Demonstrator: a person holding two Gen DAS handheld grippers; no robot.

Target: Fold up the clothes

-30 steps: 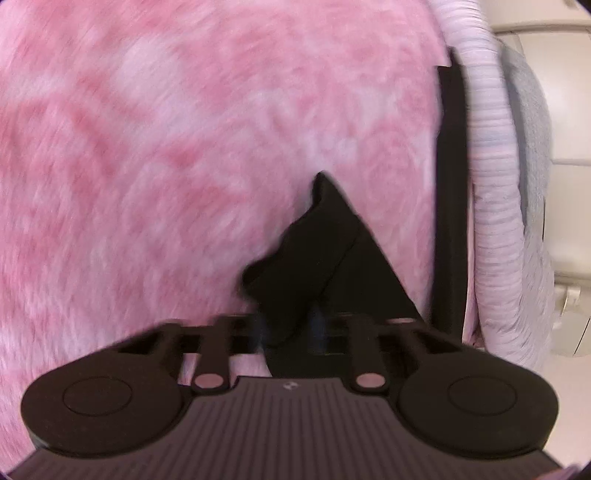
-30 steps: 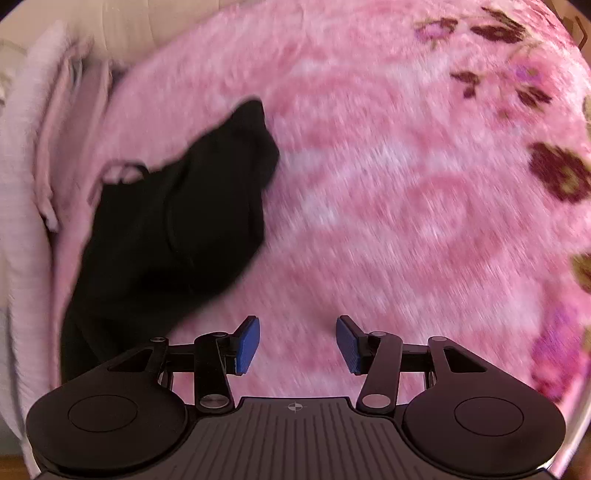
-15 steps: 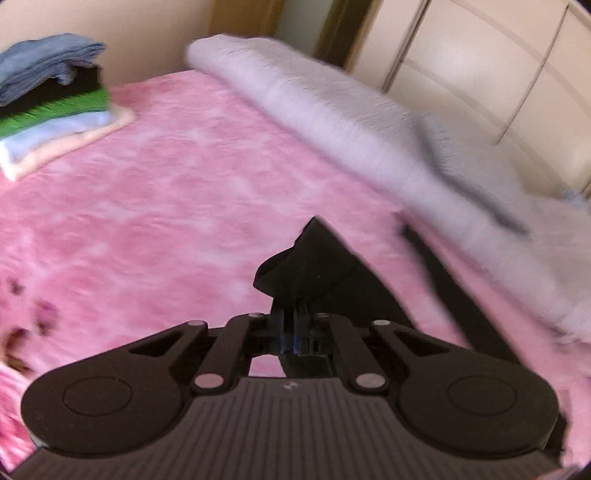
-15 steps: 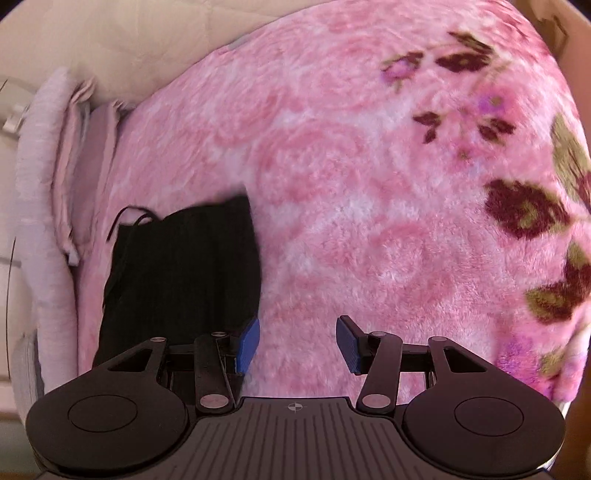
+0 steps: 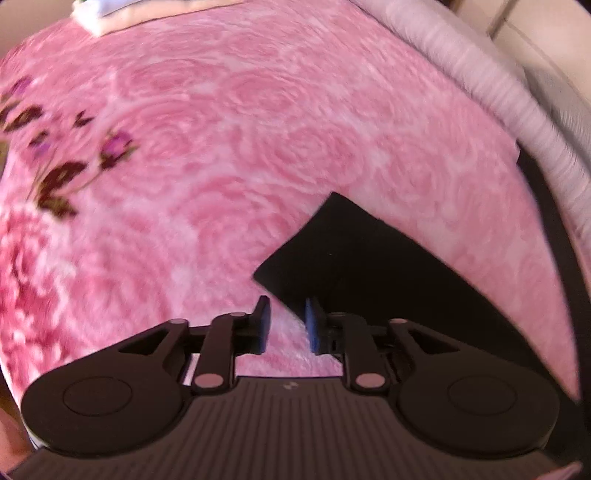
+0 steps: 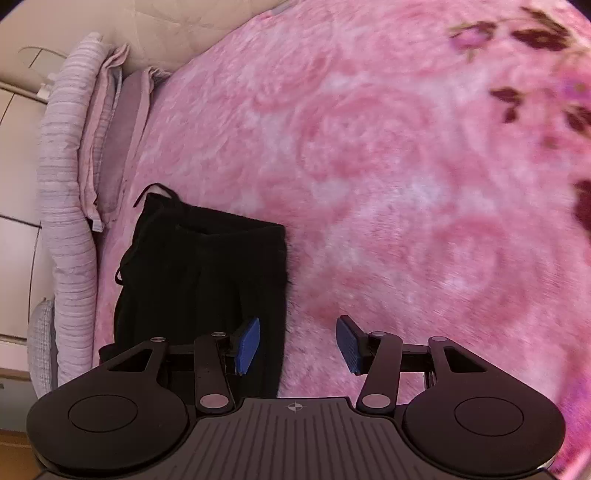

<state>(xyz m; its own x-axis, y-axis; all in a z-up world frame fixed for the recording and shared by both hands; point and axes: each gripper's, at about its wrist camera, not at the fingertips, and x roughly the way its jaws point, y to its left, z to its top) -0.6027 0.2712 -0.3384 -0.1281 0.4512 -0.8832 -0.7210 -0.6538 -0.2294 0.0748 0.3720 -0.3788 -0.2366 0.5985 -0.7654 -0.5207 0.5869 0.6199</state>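
A black garment [image 6: 207, 273] lies folded flat on the pink fleece blanket [image 6: 388, 177], its drawstring end toward the pillows. In the left wrist view the same black garment [image 5: 373, 269] spreads to the right, a corner pointing up-left. My left gripper [image 5: 287, 323] is open by a small gap, its blue pads at the garment's near edge, holding nothing. My right gripper [image 6: 297, 343] is wide open above the blanket, its left blue pad [image 6: 247, 343] over the garment's right edge, empty.
Pale lilac pillows [image 6: 70, 177] and a rolled blanket [image 5: 491, 92] line the bed's head side by a cream headboard. A stack of folded clothes [image 5: 147, 11] shows at the far top of the left view. Dark floral print [image 5: 55, 173] marks the blanket.
My left gripper has opened and let go of the black garment, which now lies flat. The left view swung down toward the bed. My right gripper stayed open, shifting slightly.
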